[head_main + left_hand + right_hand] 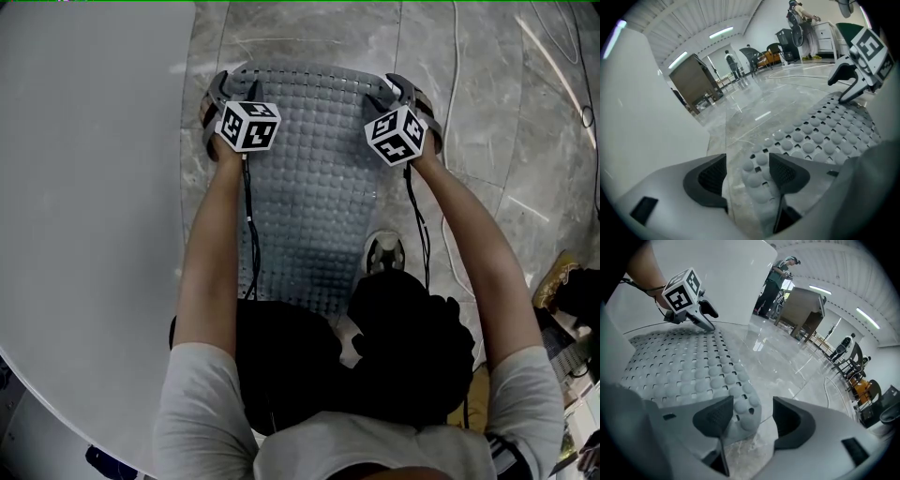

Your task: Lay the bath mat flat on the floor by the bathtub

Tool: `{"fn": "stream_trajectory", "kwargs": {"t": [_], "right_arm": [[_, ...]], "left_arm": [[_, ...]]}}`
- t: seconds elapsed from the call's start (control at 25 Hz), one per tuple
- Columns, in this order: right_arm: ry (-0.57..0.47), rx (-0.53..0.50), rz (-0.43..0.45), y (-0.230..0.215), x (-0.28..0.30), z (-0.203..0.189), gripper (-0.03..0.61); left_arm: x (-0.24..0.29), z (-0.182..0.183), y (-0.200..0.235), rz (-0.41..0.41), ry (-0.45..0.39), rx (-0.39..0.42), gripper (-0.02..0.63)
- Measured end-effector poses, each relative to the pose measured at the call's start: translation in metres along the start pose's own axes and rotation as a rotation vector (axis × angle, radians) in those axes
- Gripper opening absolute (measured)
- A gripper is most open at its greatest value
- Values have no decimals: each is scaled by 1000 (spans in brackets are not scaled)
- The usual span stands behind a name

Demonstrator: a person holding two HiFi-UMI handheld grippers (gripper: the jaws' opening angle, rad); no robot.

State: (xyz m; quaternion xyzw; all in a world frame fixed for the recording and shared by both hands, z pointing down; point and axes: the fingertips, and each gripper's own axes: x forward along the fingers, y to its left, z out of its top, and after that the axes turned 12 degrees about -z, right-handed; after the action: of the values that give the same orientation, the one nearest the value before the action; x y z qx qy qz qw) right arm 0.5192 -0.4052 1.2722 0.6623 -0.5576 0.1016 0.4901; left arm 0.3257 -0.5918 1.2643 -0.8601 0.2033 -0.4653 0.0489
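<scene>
Marble floor (pixel 525 141) bears the bath mat (pixel 319 187). The left gripper (pixel 234 84) and right gripper (pixel 398 89) gape wide astride its upper-frame corners, and withdrawing might snag them.

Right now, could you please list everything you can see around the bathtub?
bath mat: one, grey, bubbled with holes, lying on the floor beside the bathtub
bathtub: one, white, left of the mat
floor: grey marble tiles
cable: one, white, on the floor right of the mat
shoe: one, grey-white, at the mat's right edge
left hand-held gripper: grey, open, mat's far left corner between its jaws
right hand-held gripper: grey, open, mat's far right corner between its jaws
forearms: two, bare, reaching to the grippers
</scene>
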Motion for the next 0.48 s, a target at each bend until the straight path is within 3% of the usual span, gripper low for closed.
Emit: {"fn": "stream_trajectory", "kwargs": {"t": [0.12, 0.28, 0.4, 0.48], "right_arm": [[-27, 15, -27, -5, -8, 6, 258], [-86, 22, -56, -12, -19, 24, 258], [-103, 7, -56, -11, -26, 39, 258], [-112, 12, -52, -8, -31, 45, 253]], "left_arm": [[-13, 2, 12, 30, -40, -66, 268], [-19, 13, 6, -3, -76, -72, 268], [-22, 21, 6, -25, -96, -148, 267], [-24, 30, 0, -53, -121, -157, 254]]}}
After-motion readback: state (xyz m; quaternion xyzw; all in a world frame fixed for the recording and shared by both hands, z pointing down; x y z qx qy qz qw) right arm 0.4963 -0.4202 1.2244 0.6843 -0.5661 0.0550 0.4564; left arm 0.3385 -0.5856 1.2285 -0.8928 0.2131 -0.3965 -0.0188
